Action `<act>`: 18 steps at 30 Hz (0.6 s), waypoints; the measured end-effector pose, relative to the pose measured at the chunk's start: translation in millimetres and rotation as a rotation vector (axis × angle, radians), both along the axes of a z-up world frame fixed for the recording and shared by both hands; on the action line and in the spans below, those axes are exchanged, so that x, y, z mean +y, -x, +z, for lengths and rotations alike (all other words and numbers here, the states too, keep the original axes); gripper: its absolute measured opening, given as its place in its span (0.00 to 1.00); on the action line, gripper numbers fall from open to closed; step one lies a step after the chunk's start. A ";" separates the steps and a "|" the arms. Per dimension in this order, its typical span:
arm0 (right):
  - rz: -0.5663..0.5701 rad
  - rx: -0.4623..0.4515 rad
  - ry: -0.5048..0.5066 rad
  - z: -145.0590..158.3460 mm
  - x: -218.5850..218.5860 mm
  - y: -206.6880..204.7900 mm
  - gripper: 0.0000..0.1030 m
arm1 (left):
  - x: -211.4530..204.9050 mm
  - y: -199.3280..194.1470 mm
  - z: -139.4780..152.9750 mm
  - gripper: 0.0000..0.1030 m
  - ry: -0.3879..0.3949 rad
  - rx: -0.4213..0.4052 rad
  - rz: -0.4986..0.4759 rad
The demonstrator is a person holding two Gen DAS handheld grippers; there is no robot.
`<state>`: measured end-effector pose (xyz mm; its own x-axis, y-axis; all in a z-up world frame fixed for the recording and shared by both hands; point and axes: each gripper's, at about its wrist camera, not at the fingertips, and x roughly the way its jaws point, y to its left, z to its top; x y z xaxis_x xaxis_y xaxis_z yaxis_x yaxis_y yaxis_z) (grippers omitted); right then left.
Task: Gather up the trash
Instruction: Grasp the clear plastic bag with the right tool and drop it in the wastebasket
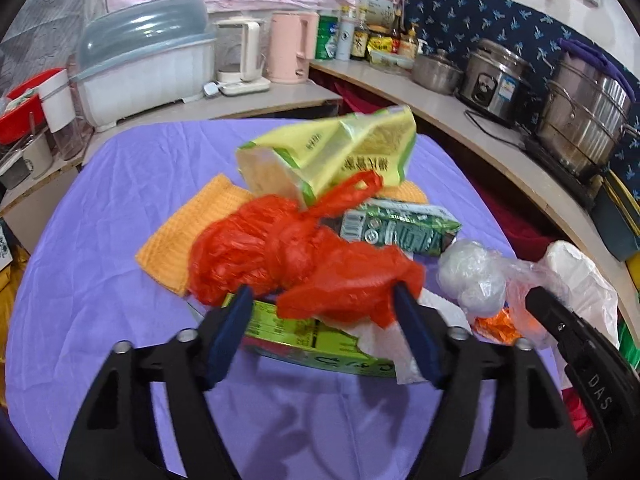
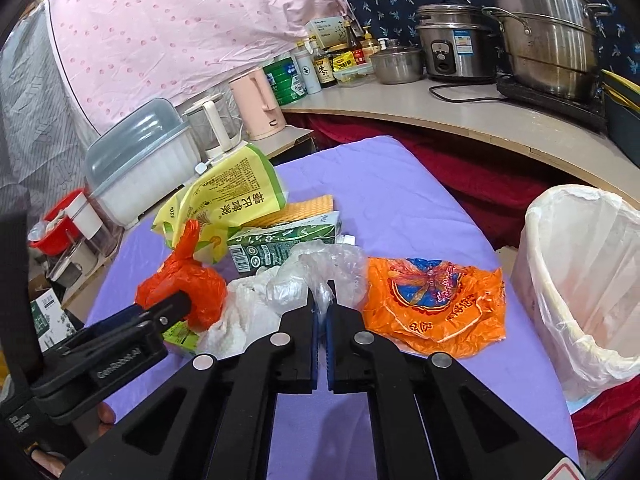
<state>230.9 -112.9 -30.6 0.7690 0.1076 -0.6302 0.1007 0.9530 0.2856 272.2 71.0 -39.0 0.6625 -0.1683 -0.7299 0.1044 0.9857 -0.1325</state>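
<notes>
Trash lies on a purple cloth (image 1: 92,280). My left gripper (image 1: 322,300) is open, its fingers on either side of the near edge of a red plastic bag (image 1: 288,256), also in the right wrist view (image 2: 180,288). Under the bag lie a green-yellow carton (image 1: 296,336) and white tissue (image 2: 248,312). My right gripper (image 2: 321,300) is shut on a clear plastic bag (image 2: 316,268), also in the left wrist view (image 1: 480,276). An orange wrapper (image 2: 436,304) lies to its right. Behind are a green drink carton (image 2: 280,244) and a yellow snack bag (image 2: 228,192).
A bin with a white liner (image 2: 580,280) stands off the table's right edge. An orange cloth (image 1: 188,232) lies under the trash. A counter behind holds a dish rack (image 1: 148,76), kettles (image 1: 288,48), bottles and steel pots (image 2: 548,28).
</notes>
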 end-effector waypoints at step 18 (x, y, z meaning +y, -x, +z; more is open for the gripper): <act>-0.013 -0.083 -0.001 34.7 -13.5 30.7 0.03 | -10.2 24.3 34.4 0.01 0.004 -0.075 -0.015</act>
<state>200.2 -126.4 4.1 0.8196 0.0980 -0.5644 0.0888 0.9516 0.2942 247.9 60.8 -4.6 0.7127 -0.1815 -0.6775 0.1291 0.9834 -0.1277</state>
